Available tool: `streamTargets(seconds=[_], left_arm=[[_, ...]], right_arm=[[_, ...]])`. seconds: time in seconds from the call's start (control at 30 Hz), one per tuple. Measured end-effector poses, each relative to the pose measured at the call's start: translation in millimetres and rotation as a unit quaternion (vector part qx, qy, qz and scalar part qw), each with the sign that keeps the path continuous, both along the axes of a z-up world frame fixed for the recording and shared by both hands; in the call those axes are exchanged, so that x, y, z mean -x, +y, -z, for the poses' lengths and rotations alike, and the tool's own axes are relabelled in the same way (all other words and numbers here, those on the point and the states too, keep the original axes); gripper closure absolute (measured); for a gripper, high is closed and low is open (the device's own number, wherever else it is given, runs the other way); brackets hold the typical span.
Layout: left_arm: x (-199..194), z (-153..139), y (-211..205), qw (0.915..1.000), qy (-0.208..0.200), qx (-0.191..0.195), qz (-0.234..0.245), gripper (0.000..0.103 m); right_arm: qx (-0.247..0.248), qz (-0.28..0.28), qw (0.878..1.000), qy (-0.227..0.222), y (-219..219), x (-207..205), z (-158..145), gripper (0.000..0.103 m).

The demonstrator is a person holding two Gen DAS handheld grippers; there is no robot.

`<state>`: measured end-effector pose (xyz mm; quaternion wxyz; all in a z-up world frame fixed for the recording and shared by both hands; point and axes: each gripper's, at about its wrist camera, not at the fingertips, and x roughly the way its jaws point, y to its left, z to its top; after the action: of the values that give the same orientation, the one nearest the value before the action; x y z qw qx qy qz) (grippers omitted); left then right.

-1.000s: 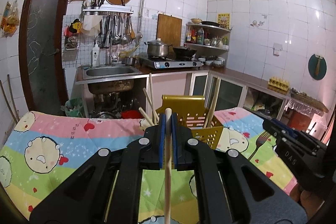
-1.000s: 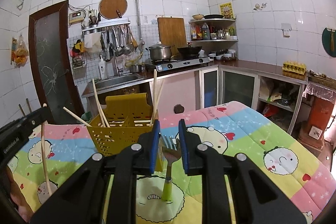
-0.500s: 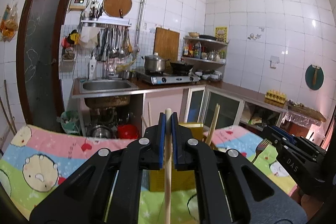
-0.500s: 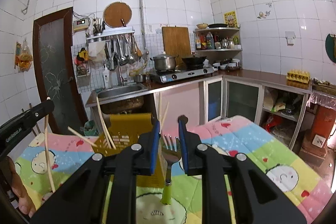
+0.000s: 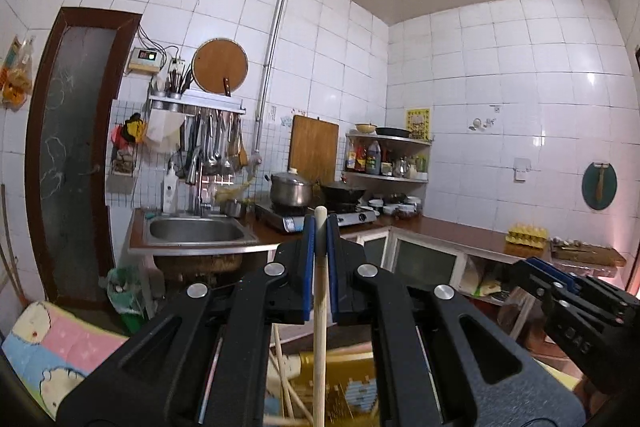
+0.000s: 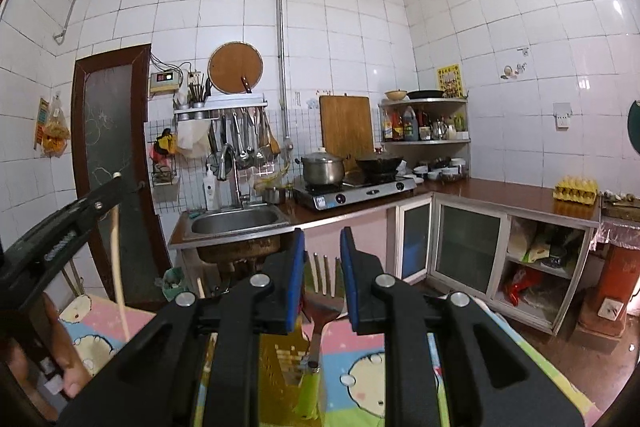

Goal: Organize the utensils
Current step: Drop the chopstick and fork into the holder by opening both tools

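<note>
Two grippers up, both loaded. Left gripper (image 5: 320, 227): blue pads pressed together on a pale wooden chopstick (image 5: 319, 327), held near its top end, tip poking just above the pads, shaft hanging straight down. Right gripper (image 6: 322, 247): pads set wider, clamped on the head of a fork (image 6: 322, 301), tines pointing up between the pads, green handle dropping below. Yellow utensil basket (image 5: 340, 391) sits low in the left wrist view, directly under the chopstick, with more chopsticks (image 5: 280, 367) leaning inside it; whether the held stick's lower end reaches the basket is cut off by the frame edge. Basket rests on a cartoon-print cloth (image 6: 368, 379) in pink, blue and green. Right wrist view catches the left gripper at the left edge, chopstick hanging, person's hand (image 6: 60, 359) below it. Background: steel sink (image 6: 236, 221), gas stove (image 6: 356, 189) with a pot (image 6: 322, 167) on the counter.
</note>
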<state>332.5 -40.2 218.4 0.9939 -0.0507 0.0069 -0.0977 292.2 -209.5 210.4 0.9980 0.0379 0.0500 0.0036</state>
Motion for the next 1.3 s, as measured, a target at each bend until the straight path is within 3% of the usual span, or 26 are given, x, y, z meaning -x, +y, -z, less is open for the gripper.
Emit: streamTargets(seconds=[0.17,0.3,0.6,0.83,1.07,1.1,1.13,1.17,1.2,1.27,1.3], left_arm=[[-41,1,-7,0.9999,0.008,0.012,0.005,0.098],[-64,5,-17,1.0000,-0.004,-0.004,-0.001,0.098],[-115,52,-23,0.9992,0.038,-0.006,-0.009,0.098],[-115,74,-29,0.9972,0.066,-0.033,-0.011,0.098],[-101,82,-14,0.9939,0.104,-0.031,-0.017,0.097],[-99,81,-12,0.9936,0.106,-0.032,-0.020,0.097],[-96,78,-7,0.9931,0.111,-0.033,-0.021,0.097],[-92,74,-4,0.9926,0.115,-0.032,-0.019,0.096],[-88,71,0,0.9921,0.121,-0.031,-0.018,0.091],[-74,62,10,0.9909,0.129,-0.032,-0.022,0.070],[-69,59,13,0.9903,0.132,-0.033,-0.027,0.049]], right_arm=[[0.001,-0.005,1.000,0.000,4,-22,-3,0.084],[-0.006,-0.011,1.000,0.005,5,-42,0,0.084],[0.000,-0.023,0.998,0.054,8,-85,39,0.084],[-0.007,-0.027,0.993,0.114,6,-108,78,0.085],[0.000,-0.032,0.985,0.168,7,-121,106,0.083],[0.000,-0.029,0.985,0.172,7,-120,108,0.077],[-0.002,-0.027,0.984,0.176,6,-118,109,0.058],[-0.005,-0.024,0.984,0.176,4,-114,109,0.048],[-0.007,-0.019,0.985,0.173,2,-108,107,0.043],[-0.007,-0.010,0.985,0.175,-1,-96,103,0.043],[-0.008,-0.005,0.984,0.176,-4,-86,100,0.043]])
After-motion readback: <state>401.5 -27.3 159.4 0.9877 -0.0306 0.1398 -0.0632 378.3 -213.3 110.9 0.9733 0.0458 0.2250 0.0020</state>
